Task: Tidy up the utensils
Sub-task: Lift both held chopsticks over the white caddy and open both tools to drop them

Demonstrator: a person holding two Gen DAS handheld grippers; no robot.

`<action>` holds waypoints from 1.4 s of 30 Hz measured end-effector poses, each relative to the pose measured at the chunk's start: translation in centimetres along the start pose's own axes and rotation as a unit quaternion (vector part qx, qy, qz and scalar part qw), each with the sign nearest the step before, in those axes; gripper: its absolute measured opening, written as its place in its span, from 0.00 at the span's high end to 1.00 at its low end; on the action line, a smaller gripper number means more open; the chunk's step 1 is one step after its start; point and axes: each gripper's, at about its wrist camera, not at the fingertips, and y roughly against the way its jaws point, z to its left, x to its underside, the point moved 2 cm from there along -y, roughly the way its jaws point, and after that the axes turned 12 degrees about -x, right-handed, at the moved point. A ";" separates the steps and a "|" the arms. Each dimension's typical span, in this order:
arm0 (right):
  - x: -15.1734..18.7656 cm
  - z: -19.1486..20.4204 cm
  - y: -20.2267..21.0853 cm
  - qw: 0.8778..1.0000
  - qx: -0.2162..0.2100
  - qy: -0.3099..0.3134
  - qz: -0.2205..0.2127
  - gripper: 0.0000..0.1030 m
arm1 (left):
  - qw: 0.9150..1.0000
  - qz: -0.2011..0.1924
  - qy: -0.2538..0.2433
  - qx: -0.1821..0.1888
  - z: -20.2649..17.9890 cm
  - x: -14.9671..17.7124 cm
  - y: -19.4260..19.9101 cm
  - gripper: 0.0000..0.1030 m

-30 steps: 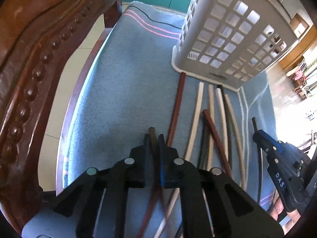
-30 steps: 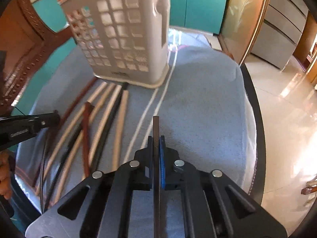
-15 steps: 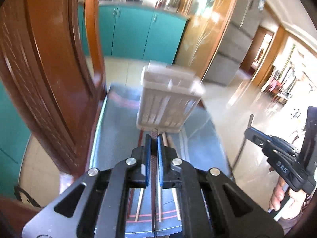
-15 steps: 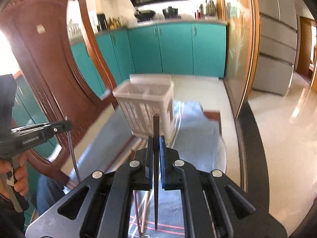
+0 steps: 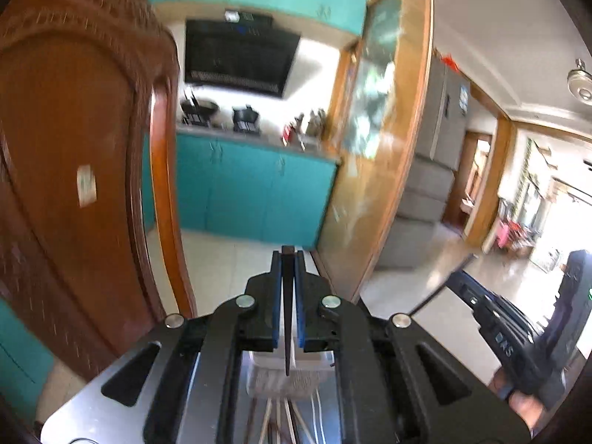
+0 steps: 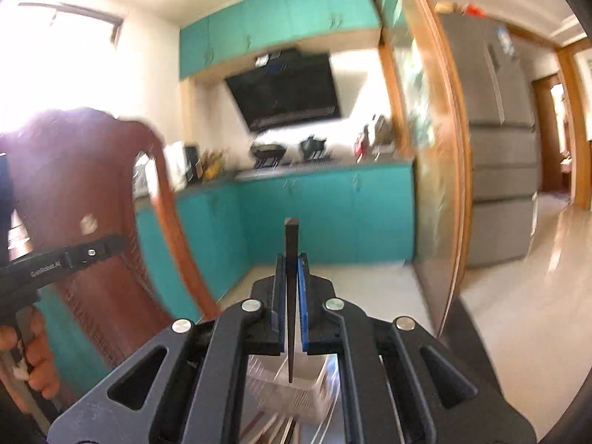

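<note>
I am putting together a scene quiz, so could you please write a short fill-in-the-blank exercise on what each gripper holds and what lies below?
1. The left gripper is shut on a dark ____.
2. The right gripper holds ____ dark chopstick.
3. The white slotted plastic basket appears ____ both grippers.
4. The kitchen cabinets are ____ in colour.

Missing words: chopstick; one; below; teal

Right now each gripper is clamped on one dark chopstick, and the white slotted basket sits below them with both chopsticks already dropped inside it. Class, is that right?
Not quite. The left gripper and right gripper each grip a dark chopstick, and the white slotted basket sits below, but neither chopstick is dropped inside: both wrist views show them clamped between the jaws.
</note>
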 end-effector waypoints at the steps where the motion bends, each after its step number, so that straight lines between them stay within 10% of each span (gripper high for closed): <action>1: -0.1 -0.3 -0.7 1.000 0.011 -0.002 -0.004 0.93 | 1.000 -0.004 0.006 -0.002 0.1 -0.1 -0.4 0.93; 14: 6.8 -2.4 -5.4 0.998 0.023 -0.012 0.062 0.93 | 0.996 0.078 0.014 -0.045 0.7 7.2 -10.5 0.93; 30: 9.6 0.2 3.7 0.999 -0.011 -0.011 0.032 0.75 | 0.996 0.072 -0.007 -0.055 2.6 11.1 -4.5 0.80; 37: 22.8 2.7 -3.7 0.946 -0.055 0.012 0.319 0.75 | 0.978 0.194 -0.046 -0.068 4.1 19.1 -5.8 0.73; 42: 28.8 3.8 -7.4 0.911 -0.053 0.005 0.409 0.75 | 0.961 0.256 -0.065 -0.076 5.1 23.7 -6.7 0.69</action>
